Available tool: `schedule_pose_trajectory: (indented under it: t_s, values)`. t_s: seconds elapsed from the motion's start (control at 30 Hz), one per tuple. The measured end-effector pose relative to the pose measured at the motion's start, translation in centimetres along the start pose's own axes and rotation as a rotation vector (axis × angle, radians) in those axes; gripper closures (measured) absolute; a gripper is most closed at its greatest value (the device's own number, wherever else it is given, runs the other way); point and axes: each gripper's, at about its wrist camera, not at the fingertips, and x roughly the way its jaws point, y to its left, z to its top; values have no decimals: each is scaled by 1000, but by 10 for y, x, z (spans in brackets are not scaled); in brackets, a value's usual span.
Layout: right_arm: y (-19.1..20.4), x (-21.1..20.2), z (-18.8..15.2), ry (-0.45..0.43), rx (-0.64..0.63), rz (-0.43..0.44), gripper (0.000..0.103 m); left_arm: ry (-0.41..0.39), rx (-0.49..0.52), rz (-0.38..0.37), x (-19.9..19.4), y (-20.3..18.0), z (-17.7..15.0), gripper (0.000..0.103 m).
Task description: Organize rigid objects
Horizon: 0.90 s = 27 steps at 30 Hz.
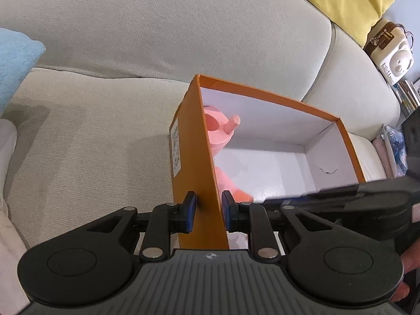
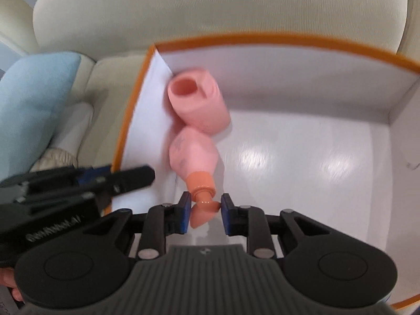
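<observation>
Orange cardboard runs straight up between the jaws of the left gripper [image 1: 208,211] in the left wrist view: this is the near-left wall of an open box [image 1: 195,141] sitting on a pale sofa [image 1: 105,136], and the two blue-faced pads are clamped on that wall, one outside and one inside, with the tool angled steeply down. Inside the box, against that same wall, a pink cup [image 1: 219,128] and the body of a pink bottle [image 1: 231,186] show above the white floor. Beyond the box, a blue cushion [image 1: 15,60] lies at far left, a yellow cushion [image 1: 349,2] at upper right, and a white bag [image 1: 391,55] just past it; the right gripper's dark body [image 1: 362,202] crosses in front of the box's near-right corner. From the right wrist view, the right gripper [image 2: 203,211] points down into the box [image 2: 262,39], its jaws parted a little around the bottle's pump head [image 2: 203,210]; the picture is blurred, so whether the pads press on it cannot be told. The bottle [image 2: 193,155] lies on the box floor beside the left wall, touching the cup [image 2: 198,99] behind it. The left gripper [image 2: 78,183] reaches in at the box's left wall.
</observation>
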Motion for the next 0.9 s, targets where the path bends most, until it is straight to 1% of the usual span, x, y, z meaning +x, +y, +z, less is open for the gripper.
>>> schedule_pose_trajectory:
  t_s: [0.03, 0.1, 0.23, 0.33, 0.4, 0.5, 0.63, 0.73, 0.83, 0.9]
  values:
    - [5, -5, -7, -27, -14, -11, 79, -1, -6, -7, 0, 0, 0, 80]
    - [5, -15, 1, -73, -49, -26, 79, -7, -14, -9, -2, 2, 1, 80]
    - [11, -19, 12, -120, -123, -61, 79, -13, -31, -17, -3, 5, 4, 80]
    - [18, -22, 24, -160, -163, -66, 79, -15, -39, -27, -5, 7, 5, 80]
    - [21, -24, 27, -176, -173, -52, 79, -14, -33, -28, -5, 8, 5, 80]
    - [22, -25, 30, -182, -172, 9, 78, -12, -28, -28, -4, 7, 4, 80]
    - [24, -36, 28, -210, -194, -3, 78, -10, -21, -24, -3, 7, 2, 80]
    - [17, -50, 23, -227, -168, 8, 77, -11, -20, -24, -4, 7, 1, 80]
    - [5, -56, 14, -223, -172, -24, 77, -12, -23, -25, -4, 7, 1, 80]
    - [1, -44, 10, -190, -178, -54, 77, -12, -24, -30, -3, 6, 1, 83]
